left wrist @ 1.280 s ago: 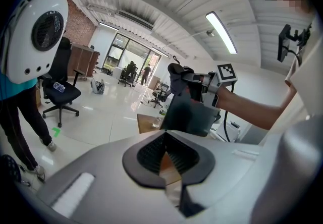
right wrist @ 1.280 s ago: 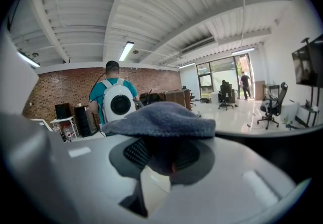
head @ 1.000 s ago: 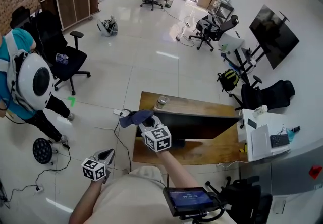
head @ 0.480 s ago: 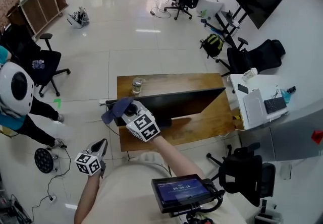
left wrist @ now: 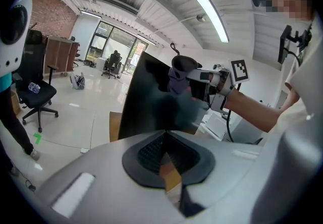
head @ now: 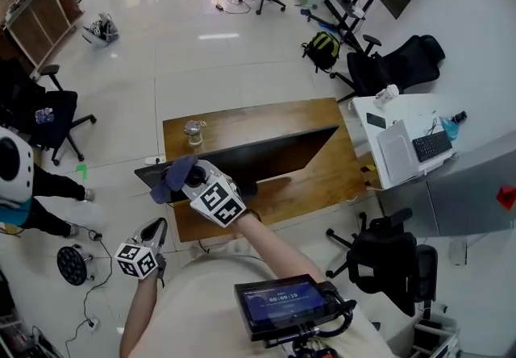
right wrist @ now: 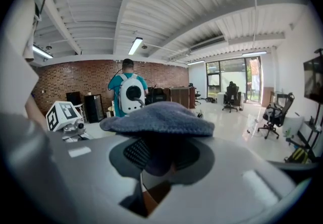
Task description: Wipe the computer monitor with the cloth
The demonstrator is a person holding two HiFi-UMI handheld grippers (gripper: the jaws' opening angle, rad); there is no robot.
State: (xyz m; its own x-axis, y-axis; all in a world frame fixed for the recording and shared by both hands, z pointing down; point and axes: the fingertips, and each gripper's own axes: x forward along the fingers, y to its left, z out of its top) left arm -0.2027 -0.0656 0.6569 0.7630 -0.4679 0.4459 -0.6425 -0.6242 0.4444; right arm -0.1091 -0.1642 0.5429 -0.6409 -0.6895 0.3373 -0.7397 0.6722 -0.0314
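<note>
A black monitor (head: 266, 156) stands on a wooden table (head: 322, 187). My right gripper (head: 193, 179) is shut on a blue-grey cloth (head: 172, 176) and holds it against the monitor's left end, near the top edge. The right gripper view shows the cloth (right wrist: 159, 117) bunched over the shut jaws of that gripper (right wrist: 156, 162). The left gripper view shows the cloth (left wrist: 177, 79) against the dark monitor (left wrist: 146, 102). My left gripper (head: 153, 231) hangs lower left, off the table, its jaws (left wrist: 164, 160) together with nothing between them.
A glass jar (head: 193, 132) stands on the table behind the monitor. A white desk (head: 383, 167) with a laptop is at the right, with a black office chair (head: 379, 260) in front of it. A person with a white backpack (head: 12, 171) stands at the far left.
The head view has swung, so the table and monitor sit further left and lower. The right gripper keeps the cloth at the monitor's left end. The left gripper stays low.
</note>
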